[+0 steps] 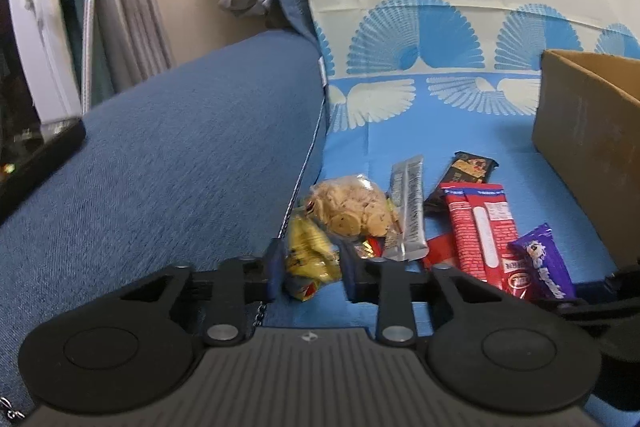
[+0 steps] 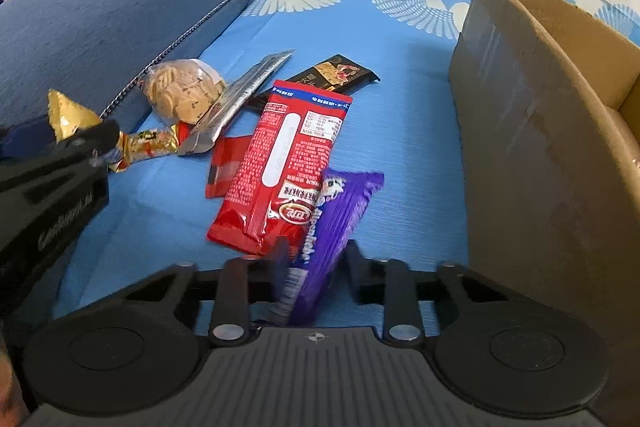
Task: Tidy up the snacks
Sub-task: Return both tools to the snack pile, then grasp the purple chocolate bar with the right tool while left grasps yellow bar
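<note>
While the box (image 2: pixel 532 131) stands open-topped at the right of the seat (image 2: pixel 404 131), only a strip of its inside wall shows, so what it holds cannot be told. Its near wall is bare cardboard, upright, with blue seat cloth between it and the snacks.

The snacks lie loose on that cloth, none in any container. The left gripper (image 1: pixel 310 269) has its jaws closed on a yellow packet (image 1: pixel 310 251), which sits right at the seam where the armrest (image 1: pixel 160 147) meets the seat. Just behind it lies a clear bag of cookies (image 1: pixel 352 205), and a silver sachet (image 1: pixel 408 207) leans against the bag. A black bar (image 1: pixel 466 175) lies further back, its near end under the red pack (image 1: pixel 480 227).

The right gripper (image 2: pixel 316 259) pinches the near end of a purple bar (image 2: pixel 340 211), whose far end lies beside and partly under the red pack. A small red wrapper (image 2: pixel 226 167) peeks out from under that pack's left side.

Open cloth runs from the black bar back to the cushion (image 1: pixel 420 39), and a clear lane lies between the snack pile and the box. On the left the armrest rises as a wall close against the cookies and the yellow packet.
</note>
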The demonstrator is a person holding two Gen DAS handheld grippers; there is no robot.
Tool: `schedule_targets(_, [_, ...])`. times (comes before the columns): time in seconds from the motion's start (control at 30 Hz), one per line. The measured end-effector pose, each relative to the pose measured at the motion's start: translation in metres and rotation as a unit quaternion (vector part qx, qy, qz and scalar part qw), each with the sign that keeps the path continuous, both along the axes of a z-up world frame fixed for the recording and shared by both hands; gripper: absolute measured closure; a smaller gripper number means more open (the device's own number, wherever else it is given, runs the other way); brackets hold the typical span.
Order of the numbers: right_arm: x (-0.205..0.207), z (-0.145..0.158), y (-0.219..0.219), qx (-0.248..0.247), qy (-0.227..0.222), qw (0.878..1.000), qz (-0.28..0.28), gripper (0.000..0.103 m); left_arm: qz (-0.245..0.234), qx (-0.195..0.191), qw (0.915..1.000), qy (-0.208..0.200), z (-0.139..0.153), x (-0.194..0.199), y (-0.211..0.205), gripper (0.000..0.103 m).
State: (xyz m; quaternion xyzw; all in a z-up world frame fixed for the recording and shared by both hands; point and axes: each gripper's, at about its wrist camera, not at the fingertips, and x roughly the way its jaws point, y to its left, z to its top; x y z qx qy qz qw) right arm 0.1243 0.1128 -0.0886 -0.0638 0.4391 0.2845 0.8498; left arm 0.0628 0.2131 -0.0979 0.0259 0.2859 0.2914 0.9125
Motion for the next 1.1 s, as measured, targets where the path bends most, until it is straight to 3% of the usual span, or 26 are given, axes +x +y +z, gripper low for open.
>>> schedule_targets(0.07, [-0.001, 0.001, -0.004, 0.002, -0.001, 1.0, 0.009, 0.082, 0.001, -0.012, 0.9999, -0.009, 0.002, -0.003, 0.003, 0.084])
schedule_targets(0.23, [-0.007, 0.008, -0.015, 0.017, -0.009, 0.999, 0.026, 0.084, -0.009, -0.021, 0.9987, -0.045, 0.011, -0.016, 0.002, 0.086])
schedule_targets(0.43, [-0.016, 0.02, -0.027, 0.034, -0.015, 0.998, 0.053, 0.084, -0.036, -0.083, 0.9909, -0.1, 0.026, -0.042, 0.01, 0.088])
schedule_targets(0.6, [-0.027, 0.029, -0.036, 0.056, -0.003, 0.995, 0.086, 0.084, -0.064, -0.117, 0.9839, -0.119, 0.038, -0.065, 0.005, 0.089])
schedule_targets(0.77, [-0.038, 0.034, -0.038, 0.061, -0.006, 0.993, 0.106, 0.084, -0.112, -0.182, 0.9685, -0.127, 0.044, -0.084, 0.0, 0.089])
schedule_targets(0.9, [-0.043, 0.036, -0.048, 0.082, 0.015, 0.99, 0.111, 0.084, -0.154, -0.243, 0.9502, -0.119, 0.045, -0.09, -0.002, 0.089])
schedule_targets(1.0, [-0.055, 0.03, -0.061, 0.088, 0.022, 0.989, 0.118, 0.084, -0.177, -0.295, 0.9346, -0.089, 0.038, -0.086, -0.001, 0.089])
schedule_targets(1.1, [-0.062, 0.022, -0.072, 0.089, 0.038, 0.989, 0.111, 0.084, -0.165, -0.325, 0.9296, -0.056, 0.027, -0.074, 0.004, 0.088])
